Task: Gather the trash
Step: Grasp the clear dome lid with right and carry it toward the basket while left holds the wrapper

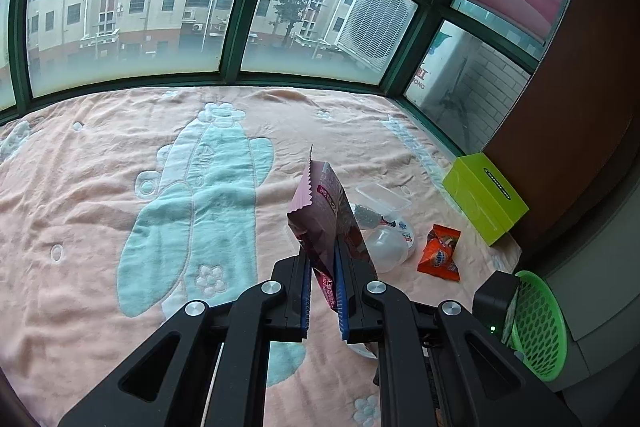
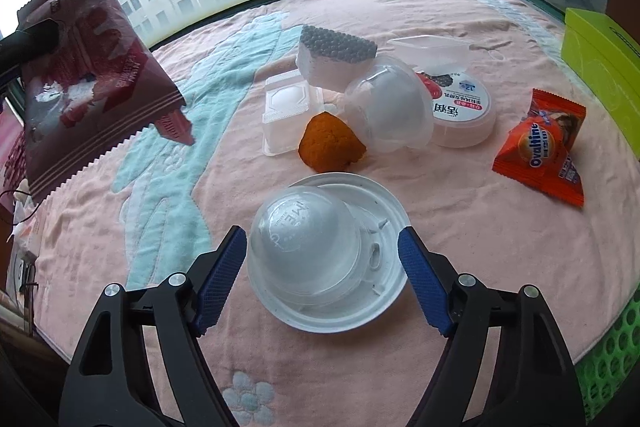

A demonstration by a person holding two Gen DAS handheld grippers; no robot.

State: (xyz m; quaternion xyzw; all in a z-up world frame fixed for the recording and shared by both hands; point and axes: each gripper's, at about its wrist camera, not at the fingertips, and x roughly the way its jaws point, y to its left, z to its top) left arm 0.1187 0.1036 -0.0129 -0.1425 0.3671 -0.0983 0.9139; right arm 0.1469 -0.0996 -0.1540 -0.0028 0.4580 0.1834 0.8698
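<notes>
The left gripper is pinching a glossy pink wrapper above the blanket, long axis upright, serrated end up. The right gripper is spreading around a clear dome, seemingly on a white lid.

Dome lid on plate; peel behind; Ovaltine pkt far right w/ basket nr edge

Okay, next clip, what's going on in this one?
A person with two handheld grippers is clearing trash off a pink blanket. The left gripper is shut on a pink snack wrapper, lifted off the bed. The right gripper is open around a clear dome lid on a white plate. A green basket waits at the right.
</notes>
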